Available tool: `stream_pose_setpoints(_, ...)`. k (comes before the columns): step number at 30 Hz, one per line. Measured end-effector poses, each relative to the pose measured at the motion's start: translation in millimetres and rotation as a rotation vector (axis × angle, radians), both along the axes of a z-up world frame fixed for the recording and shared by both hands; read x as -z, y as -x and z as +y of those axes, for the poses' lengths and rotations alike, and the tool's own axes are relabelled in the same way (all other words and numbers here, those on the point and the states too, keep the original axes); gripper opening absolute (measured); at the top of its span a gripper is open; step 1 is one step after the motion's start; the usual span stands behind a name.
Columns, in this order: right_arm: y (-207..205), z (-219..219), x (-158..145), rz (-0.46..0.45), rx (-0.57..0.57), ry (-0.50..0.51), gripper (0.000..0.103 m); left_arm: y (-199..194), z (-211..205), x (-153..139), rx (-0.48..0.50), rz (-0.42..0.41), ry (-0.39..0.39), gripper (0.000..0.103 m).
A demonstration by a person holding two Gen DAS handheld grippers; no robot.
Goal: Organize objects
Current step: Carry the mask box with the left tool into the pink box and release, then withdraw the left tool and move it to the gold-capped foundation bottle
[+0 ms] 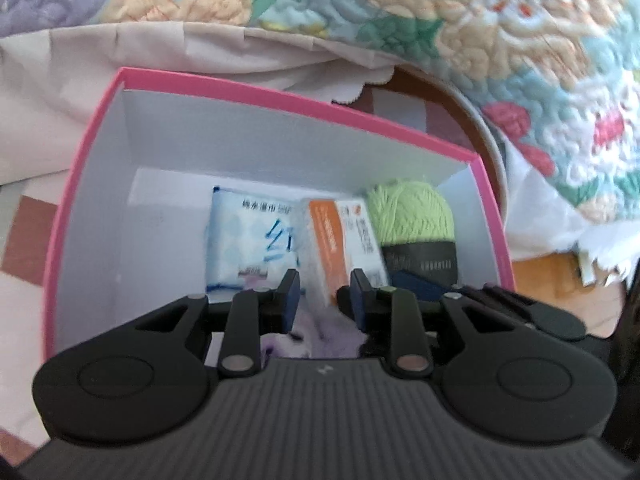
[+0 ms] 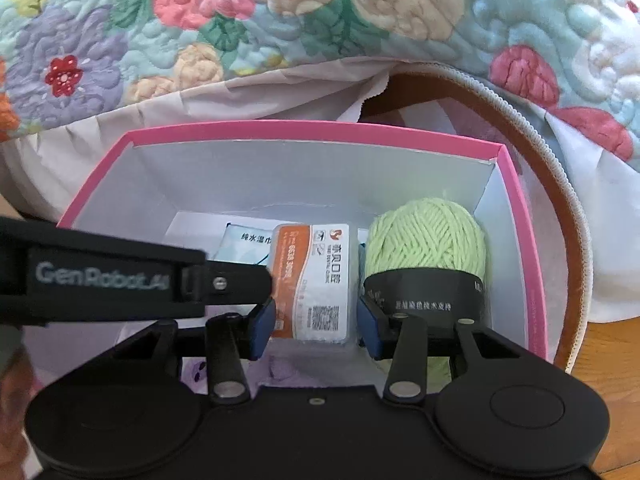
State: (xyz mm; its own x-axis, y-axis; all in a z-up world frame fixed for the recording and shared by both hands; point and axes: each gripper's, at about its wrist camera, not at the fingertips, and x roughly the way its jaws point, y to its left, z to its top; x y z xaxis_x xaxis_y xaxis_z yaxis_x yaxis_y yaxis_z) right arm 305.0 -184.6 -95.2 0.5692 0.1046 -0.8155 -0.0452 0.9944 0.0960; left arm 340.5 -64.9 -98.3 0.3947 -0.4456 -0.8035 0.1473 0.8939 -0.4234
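- The orange-and-white packet (image 2: 310, 280) stands in the pink box (image 2: 304, 136) between the right gripper (image 2: 316, 326) pads, at its 12 o'clock (nearer than to the left gripper (image 1: 320, 296)).
- Right jaws flank the packet; whether the pads press it, I cannot tell.
- Left jaws look nearly closed, empty.
- Packet's long axis runs 12-to-6, label facing the camera; the green yarn (image 2: 426, 236) sits at its 3 o'clock.

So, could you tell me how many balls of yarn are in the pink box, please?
1: a green yarn ball stands in the right end of the pink box, beside the orange-and-white packet. Others may be hidden below the grippers.
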Motion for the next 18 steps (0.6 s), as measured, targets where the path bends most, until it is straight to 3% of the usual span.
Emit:
stream_pose_setpoints(3, 21, -5, -11, -0.008, 0.006, -0.061, 0.051, 16, 4, -12, 0.033, -0.001, -0.068, 0.029)
stream_pose_setpoints(7, 53, -7, -29, -0.02, 0.007, -0.127, 0.053, 43, 12, -28, 0.06, -0.005, -0.088, 0.037)
stream_pose_setpoints(12, 81, 5, -63, 0.011, -0.052, -0.046, 0.054, 69, 22, -61, 0.119, -0.006, -0.145, 0.045)
stream_pose_setpoints(18, 109, 18, -104, 0.019, -0.116, -0.025, 0.056, 97, 32, -107, 0.166, -0.015, -0.216, 0.054)
